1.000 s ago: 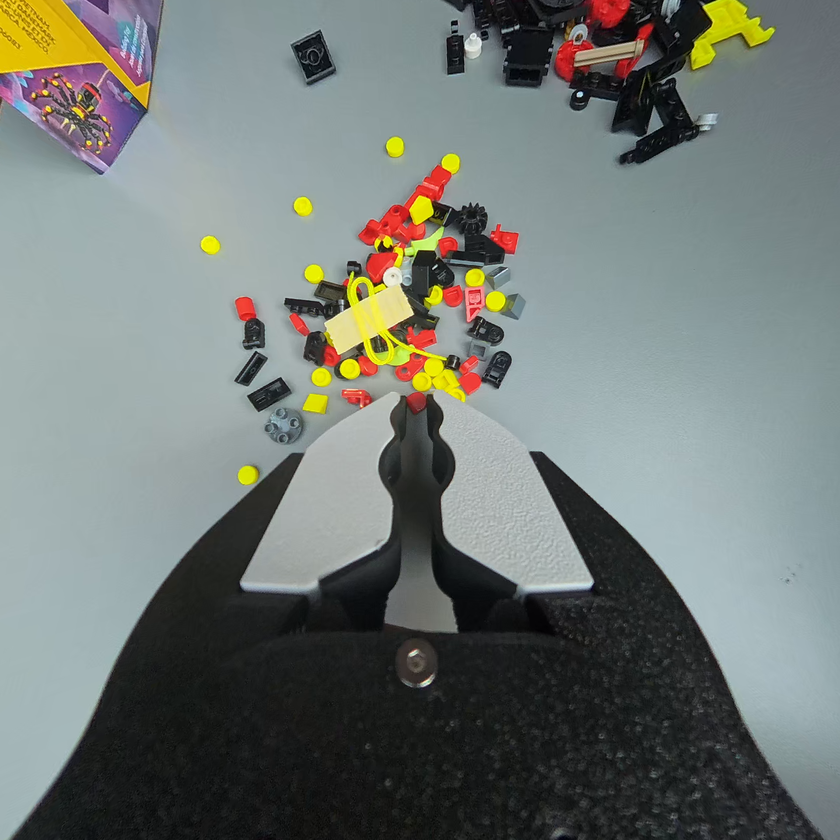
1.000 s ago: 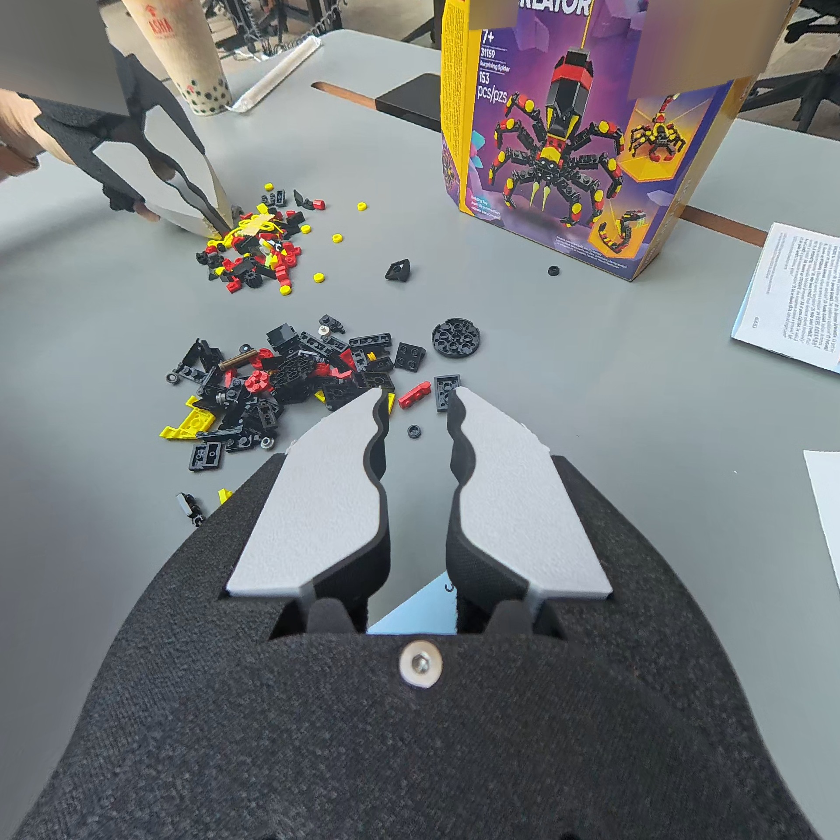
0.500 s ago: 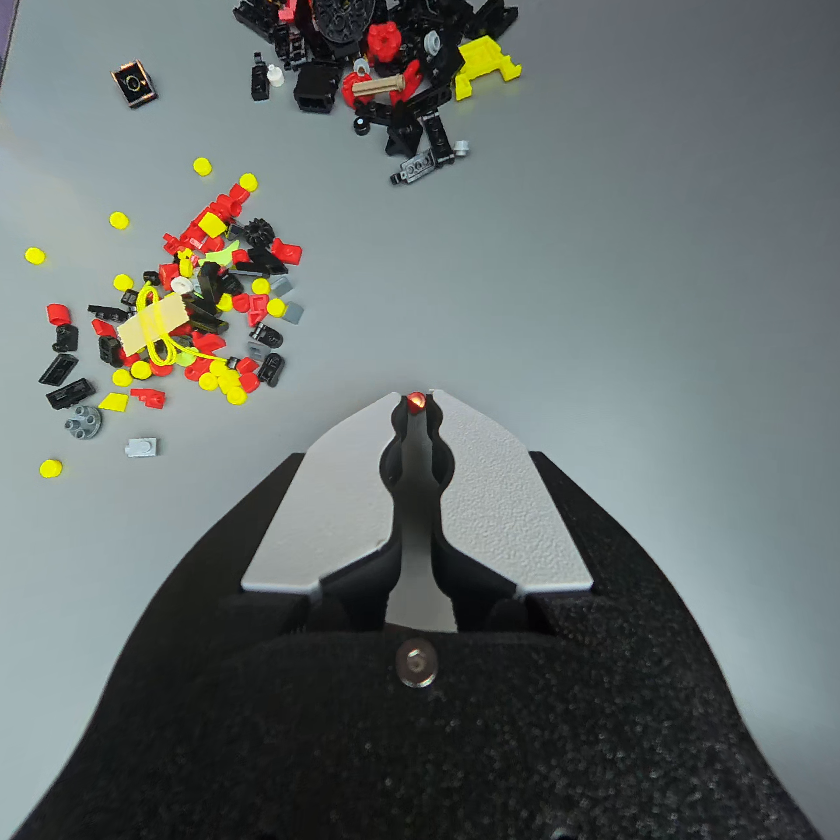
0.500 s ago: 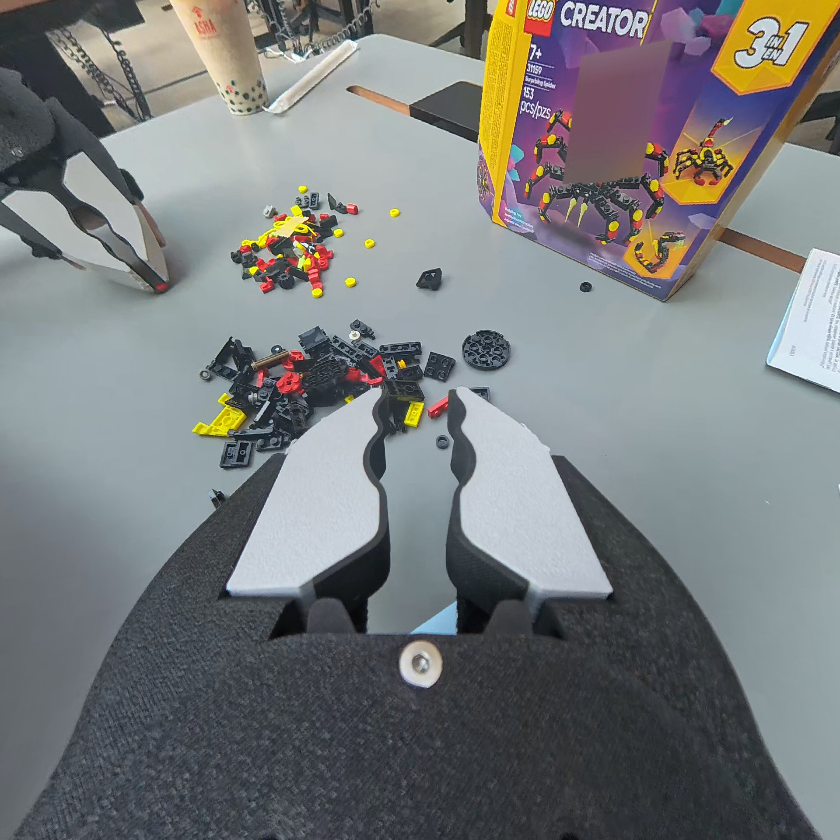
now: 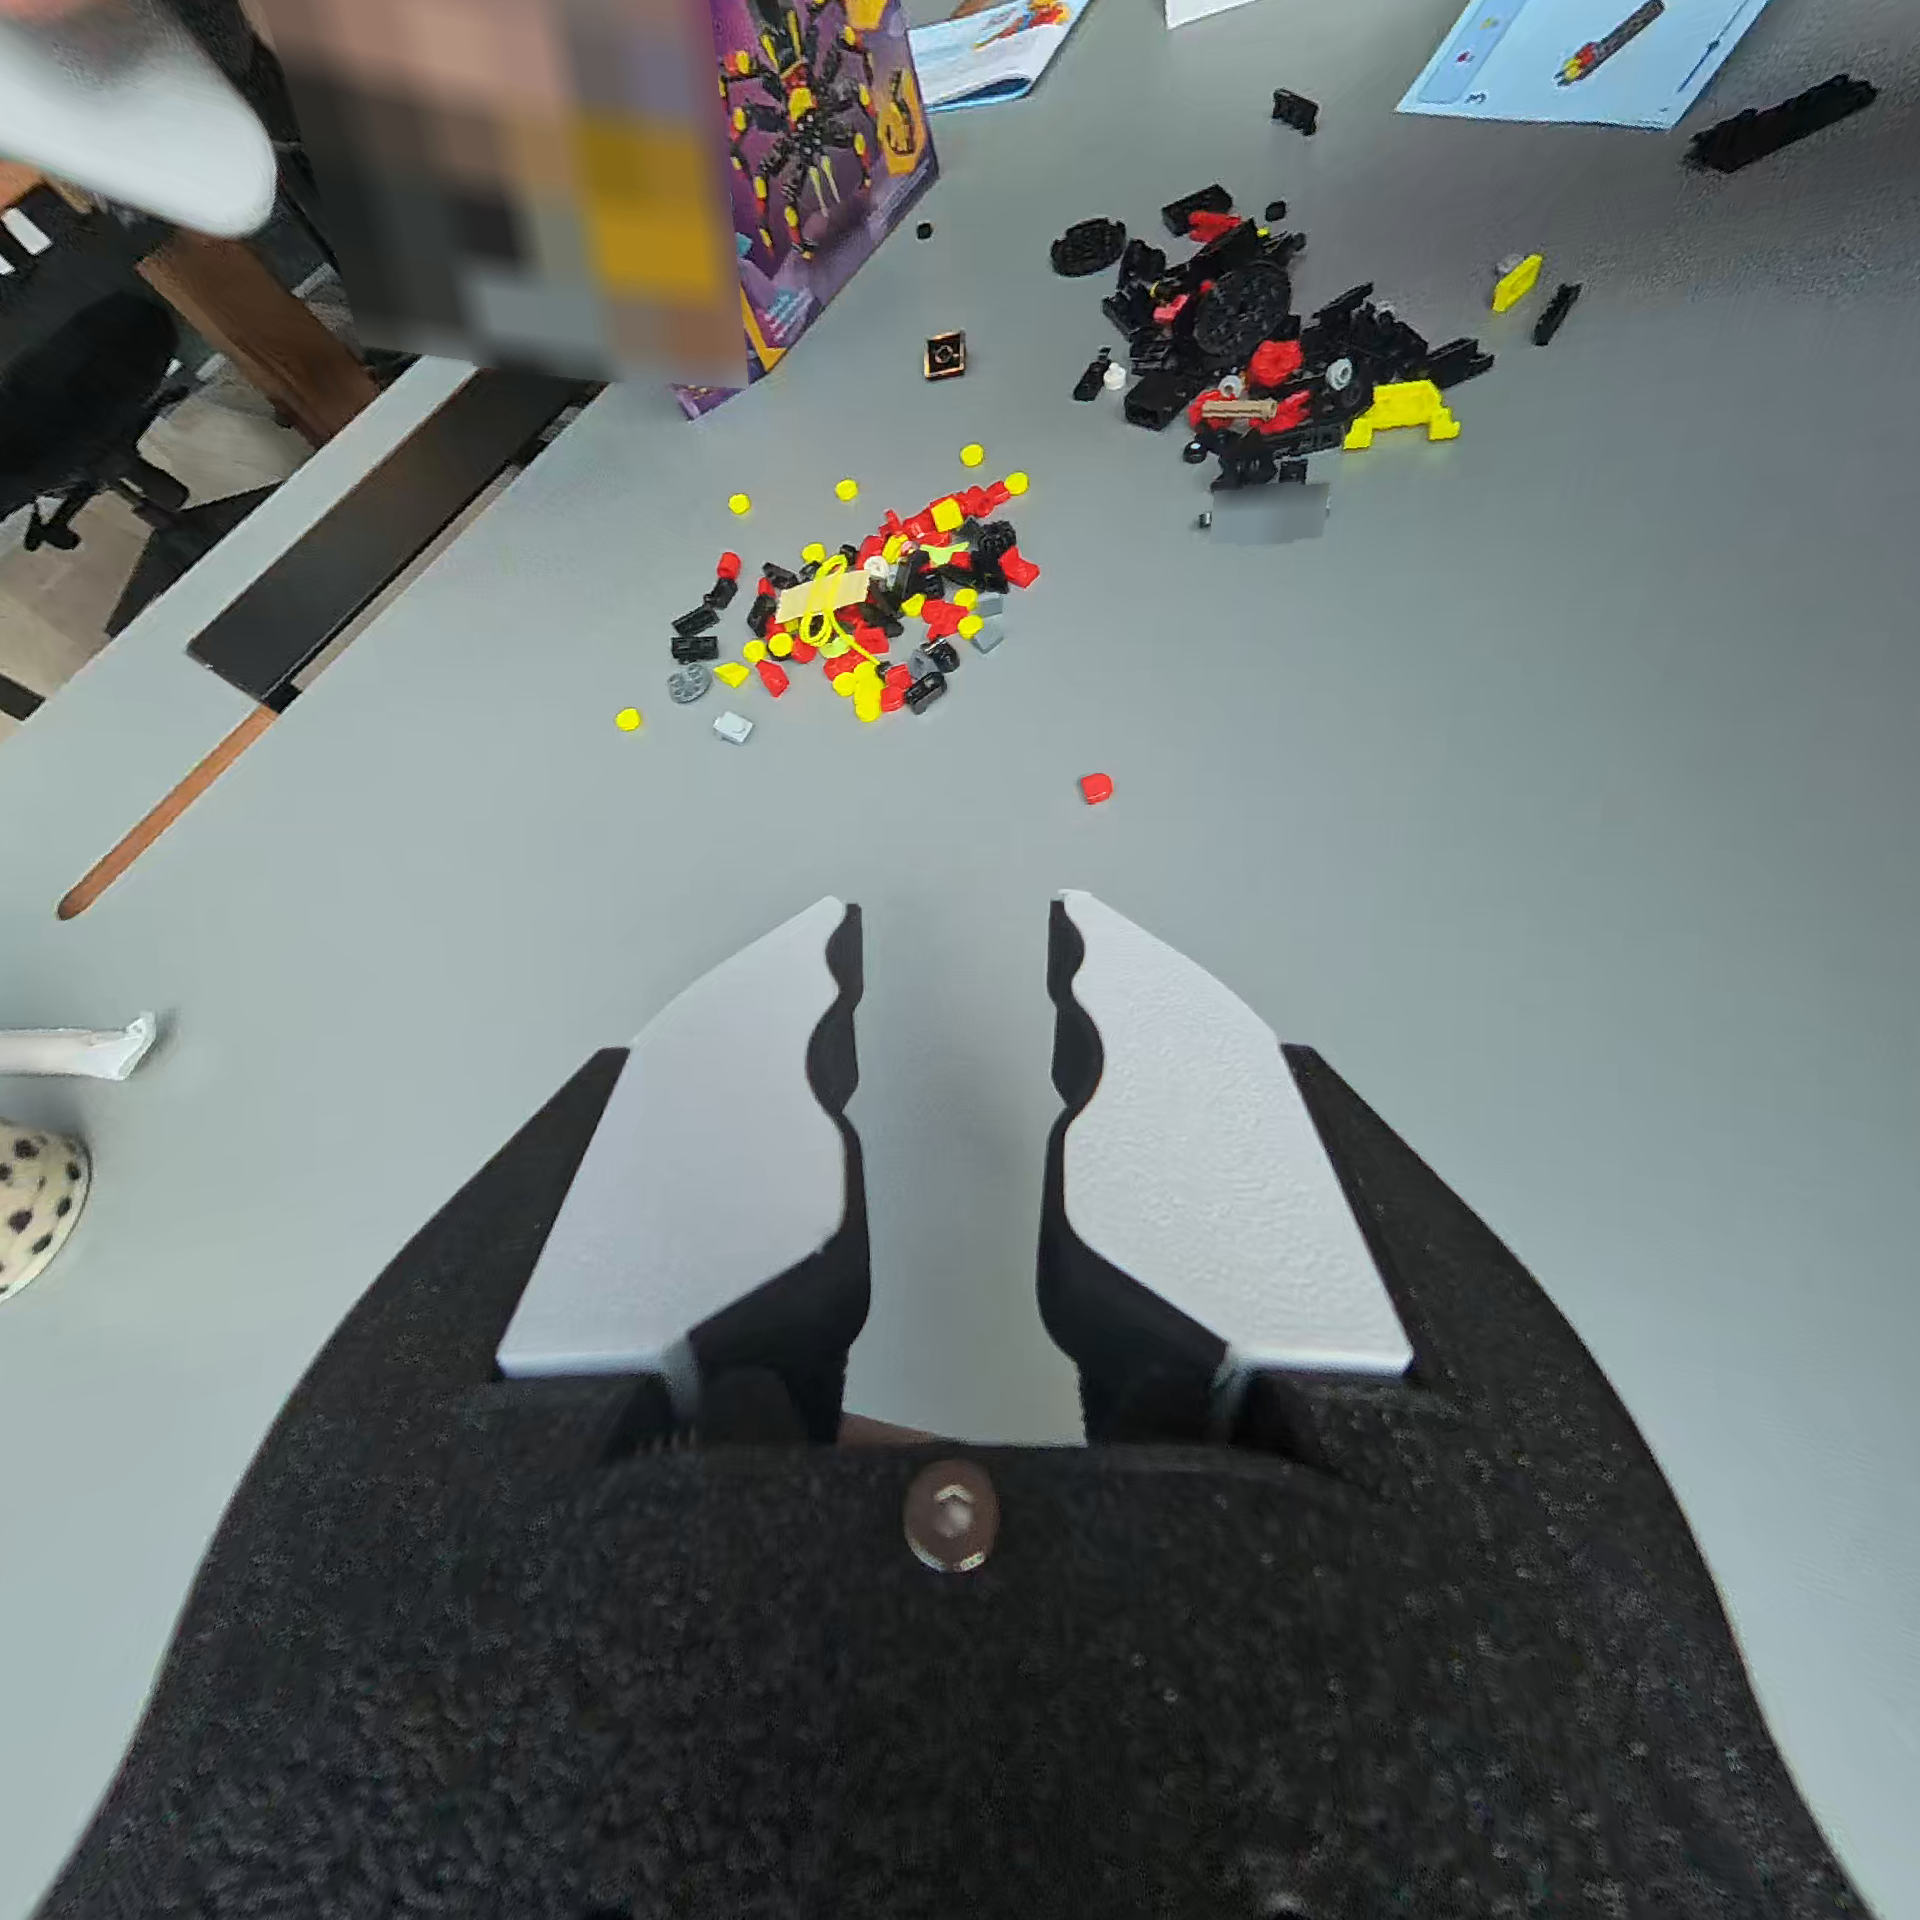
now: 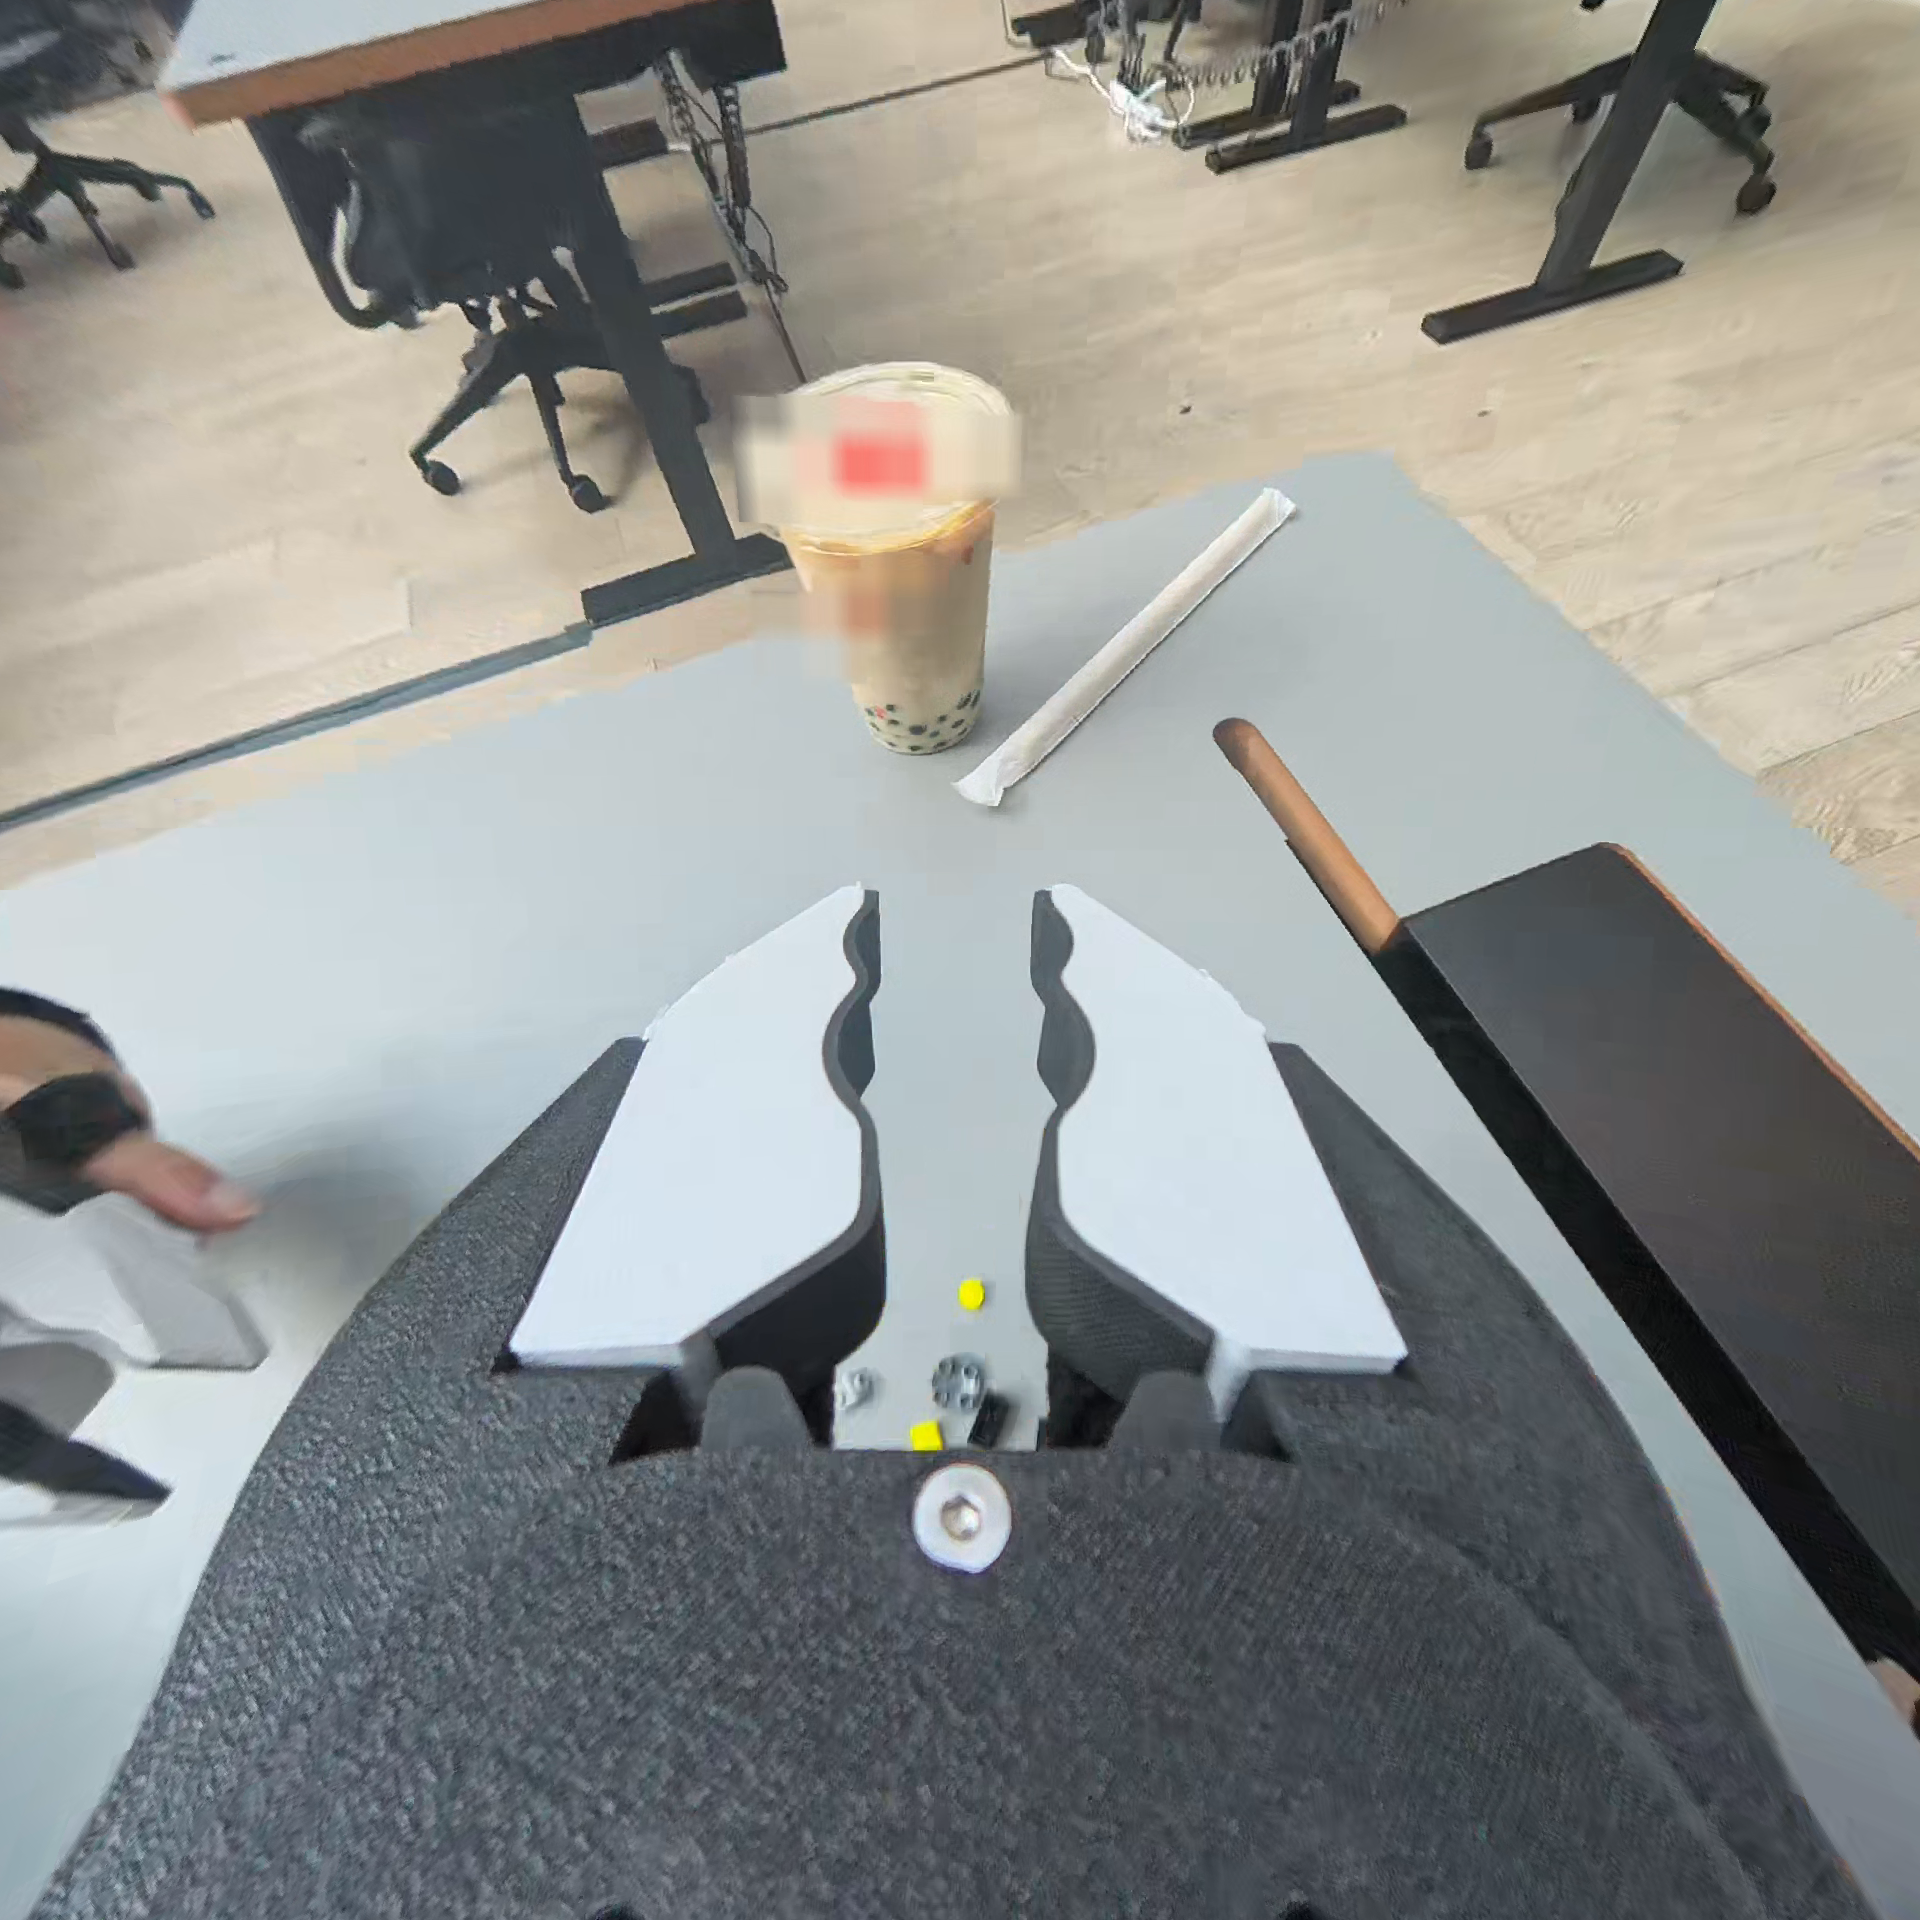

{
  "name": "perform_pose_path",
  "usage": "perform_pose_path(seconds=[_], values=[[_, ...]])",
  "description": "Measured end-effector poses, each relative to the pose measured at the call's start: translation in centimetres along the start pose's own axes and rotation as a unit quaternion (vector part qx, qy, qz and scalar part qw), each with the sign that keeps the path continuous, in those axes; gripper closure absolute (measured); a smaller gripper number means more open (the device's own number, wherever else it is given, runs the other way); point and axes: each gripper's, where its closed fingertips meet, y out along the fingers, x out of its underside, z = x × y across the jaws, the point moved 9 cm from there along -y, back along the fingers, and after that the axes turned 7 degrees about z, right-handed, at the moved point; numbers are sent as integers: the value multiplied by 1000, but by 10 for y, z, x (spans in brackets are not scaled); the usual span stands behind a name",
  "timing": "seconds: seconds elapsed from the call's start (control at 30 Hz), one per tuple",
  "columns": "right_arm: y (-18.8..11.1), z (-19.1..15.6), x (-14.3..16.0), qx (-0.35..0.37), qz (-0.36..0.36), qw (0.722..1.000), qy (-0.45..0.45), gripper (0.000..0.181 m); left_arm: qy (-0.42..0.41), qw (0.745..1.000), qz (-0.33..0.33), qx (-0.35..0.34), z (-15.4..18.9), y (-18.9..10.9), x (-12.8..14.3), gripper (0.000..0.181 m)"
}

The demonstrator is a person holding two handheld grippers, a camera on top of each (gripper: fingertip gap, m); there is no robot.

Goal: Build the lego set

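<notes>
Red piece (image 5: 1095,788) dropped; 2 claws agape.

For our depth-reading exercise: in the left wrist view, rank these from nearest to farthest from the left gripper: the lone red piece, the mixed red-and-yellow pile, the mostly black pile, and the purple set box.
1. Lone red piece, just ahead of the left gripper, slightly right.
2. Red-and-yellow pile, ahead, slightly left.
3. Mostly black pile, farther, right.
4. Purple set box, standing at the back left, about level with the black pile's far edge, so a close call.

Bright even daylight, soft faint shadows, wide-angle edge bending, blurred left margins
</notes>
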Motion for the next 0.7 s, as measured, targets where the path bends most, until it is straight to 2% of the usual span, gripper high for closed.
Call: perform_pose_path(seconds=[0.07,0.17,0.27,0.33,0.4,0.5,0.6,0.7], values=[[74,23,-9,-6,-33,998,58,152,-10,999,10,-42,-3,-20,6,149],[155,47,-9,30,-72,994,81,153,-45,995,39,-84,-12,-44,19,150],[196,55,-3,50,-98,991,72,153,-67,991,51,-99,-21,-60,34,151],[203,54,1,51,-113,990,71,152,-70,991,49,-107,-26,-68,41,151],[186,51,2,63,-101,991,57,152,-81,986,44,-141,-34,-74,46,151],[118,32,3,82,-58,995,19,151,-98,974,64,-192,-44,-74,43,152],[17,-6,22,82,-13,997,7,150,-88,977,50,-189,-45,-54,35,153],[-96,-45,66,98,20,995,10,149,-118,984,65,-120,-31,-26,20,153]])
